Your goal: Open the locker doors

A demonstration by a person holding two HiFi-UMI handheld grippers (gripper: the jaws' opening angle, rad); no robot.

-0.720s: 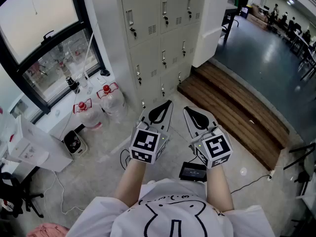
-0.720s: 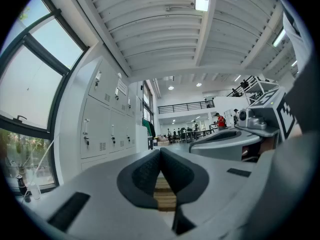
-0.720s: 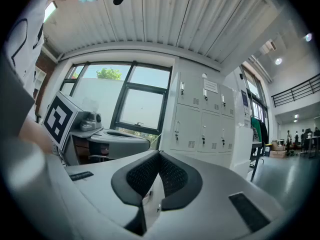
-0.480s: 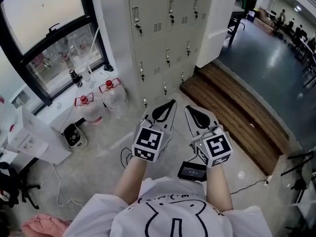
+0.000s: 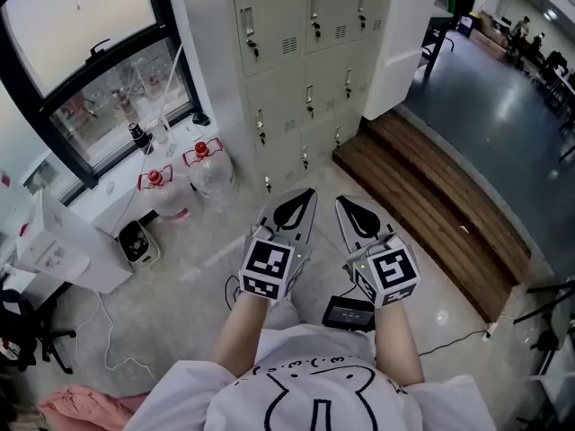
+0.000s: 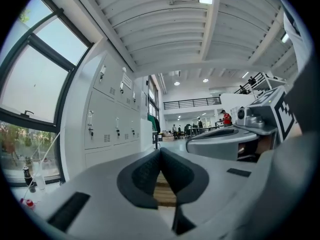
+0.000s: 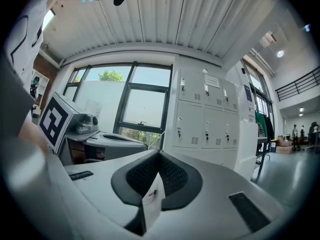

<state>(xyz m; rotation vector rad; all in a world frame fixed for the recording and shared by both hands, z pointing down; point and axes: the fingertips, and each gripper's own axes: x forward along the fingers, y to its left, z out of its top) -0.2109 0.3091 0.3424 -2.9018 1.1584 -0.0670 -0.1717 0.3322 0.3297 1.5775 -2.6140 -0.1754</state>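
Well ahead of the clenched left claw [image 5: 306,192] and right claw [image 5: 342,201] stand closed lockers [image 5: 305,61].

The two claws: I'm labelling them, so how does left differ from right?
The grey left claw angles rightward on the clear water bottles' side; the grey right claw angles leftward on the brown wooden step's side. The left's black-and-white marker cube shows a different pattern from the right's. Both are shut, empty and short of the grey metal lockers.
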